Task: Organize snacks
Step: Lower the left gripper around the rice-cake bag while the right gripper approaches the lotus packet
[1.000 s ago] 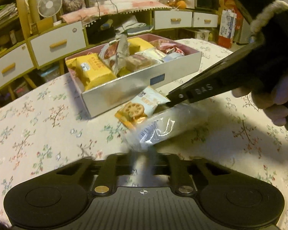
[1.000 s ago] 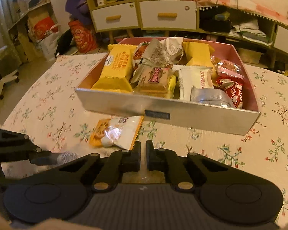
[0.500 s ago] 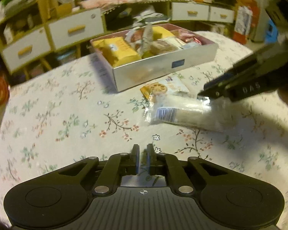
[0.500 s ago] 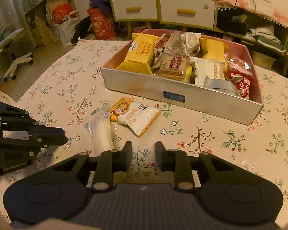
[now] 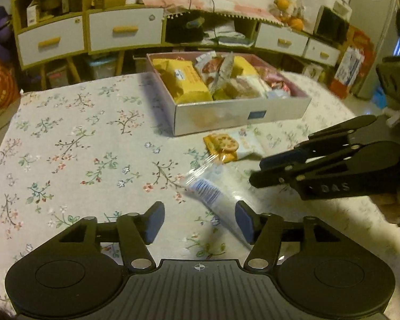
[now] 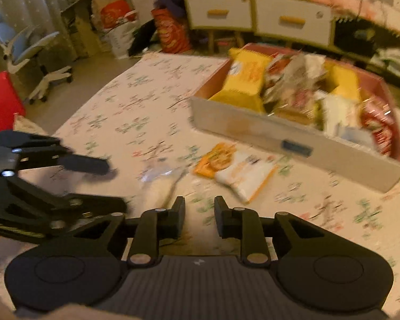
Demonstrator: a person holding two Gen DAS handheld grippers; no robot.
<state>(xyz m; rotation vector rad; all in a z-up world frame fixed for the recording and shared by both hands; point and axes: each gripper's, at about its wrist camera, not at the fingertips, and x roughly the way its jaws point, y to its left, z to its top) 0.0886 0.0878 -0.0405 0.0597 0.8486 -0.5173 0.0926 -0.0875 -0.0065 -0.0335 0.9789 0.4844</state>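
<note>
Left wrist view: the left gripper (image 5: 198, 222) is spread wide, holding nothing, above a clear-wrapped white snack pack (image 5: 216, 200) lying on the floral tablecloth (image 5: 66, 146). Just beyond lies a lotus-root chip packet (image 5: 230, 146), near the full snack box (image 5: 240, 112). The right gripper (image 5: 256, 172) hovers beside the clear pack, partly open and empty.

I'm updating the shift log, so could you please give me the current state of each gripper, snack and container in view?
Left gripper: open, empty.
Right gripper: open, empty.
Clear-wrapped white snack: lying on the tablecloth, outside the box.
Orange-and-white biscuit packet: flat on the tablecloth, in front of the box.
Snack box: lidless, nearly full of packets.
Cabinet drawers: closed.
</note>
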